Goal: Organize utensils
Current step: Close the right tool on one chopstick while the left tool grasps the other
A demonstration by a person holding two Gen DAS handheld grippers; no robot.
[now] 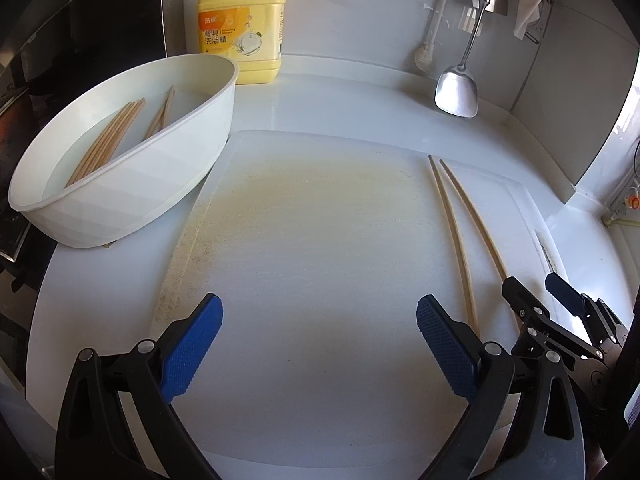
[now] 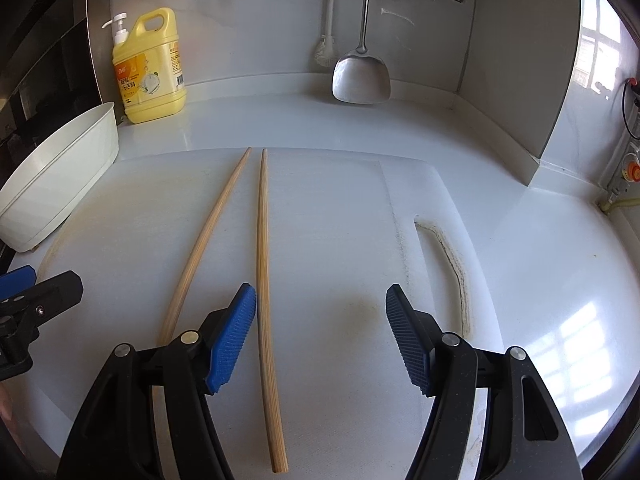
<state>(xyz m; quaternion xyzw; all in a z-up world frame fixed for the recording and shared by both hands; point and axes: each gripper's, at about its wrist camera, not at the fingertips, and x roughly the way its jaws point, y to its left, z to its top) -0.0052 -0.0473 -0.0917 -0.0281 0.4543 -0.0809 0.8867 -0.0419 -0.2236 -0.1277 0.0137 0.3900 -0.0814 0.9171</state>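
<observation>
Right wrist view: right gripper (image 2: 321, 336) fingers spread, empty, over two chopsticks (image 2: 262, 264) near cutting board's (image 2: 340, 208) right edge; left gripper (image 1: 319, 346) fingers likewise spread.

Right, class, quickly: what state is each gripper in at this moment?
Left gripper: open, holding nothing.
Right gripper: open, holding nothing; one pale wooden chopstick lies between its fingers.

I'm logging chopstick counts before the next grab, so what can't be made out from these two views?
- Chopsticks in the white tub: the left wrist view shows them bunched and partly hidden by its near wall, so no exact count; the right wrist view shows only its outside.
- Left chopstick on the cutting board: its near end runs under the right gripper.
- Hanging spatula: handle top cut off by the frame edge.
</observation>
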